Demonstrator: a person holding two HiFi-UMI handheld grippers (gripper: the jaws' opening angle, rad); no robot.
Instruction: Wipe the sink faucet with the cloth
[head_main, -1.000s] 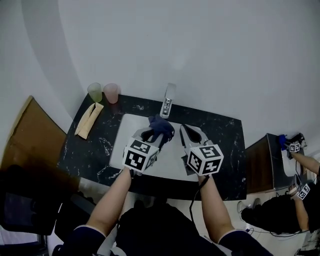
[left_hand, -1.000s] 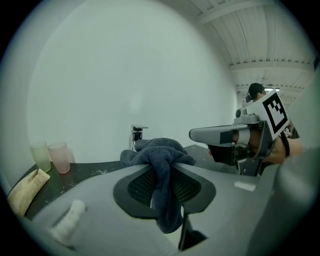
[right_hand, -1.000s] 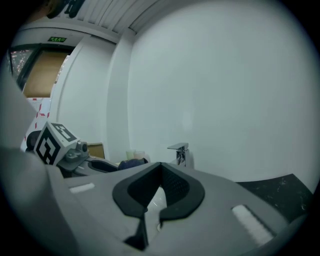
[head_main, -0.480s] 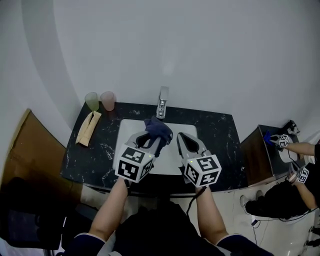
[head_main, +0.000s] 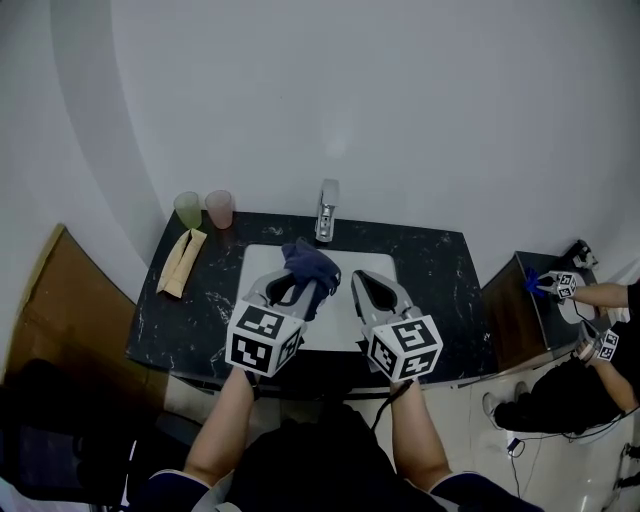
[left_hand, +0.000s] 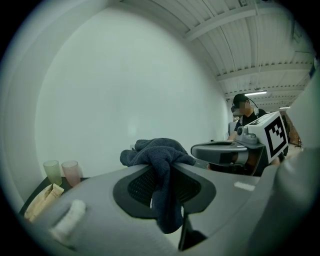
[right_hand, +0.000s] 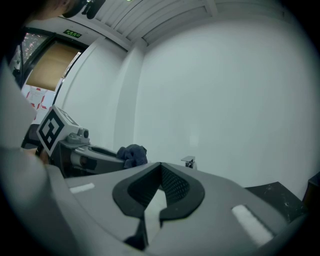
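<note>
Above the white sink set in the black marbled worktop, the left tongs pinch a dark blue terry cloth, short of the chrome faucet at the worktop's back edge. The right tongs are closed and empty. A green overhead sign is too small to read.

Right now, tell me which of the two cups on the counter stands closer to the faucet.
The pink cup: it stands right of the green cup in the head view, on the side toward the faucet.
</note>
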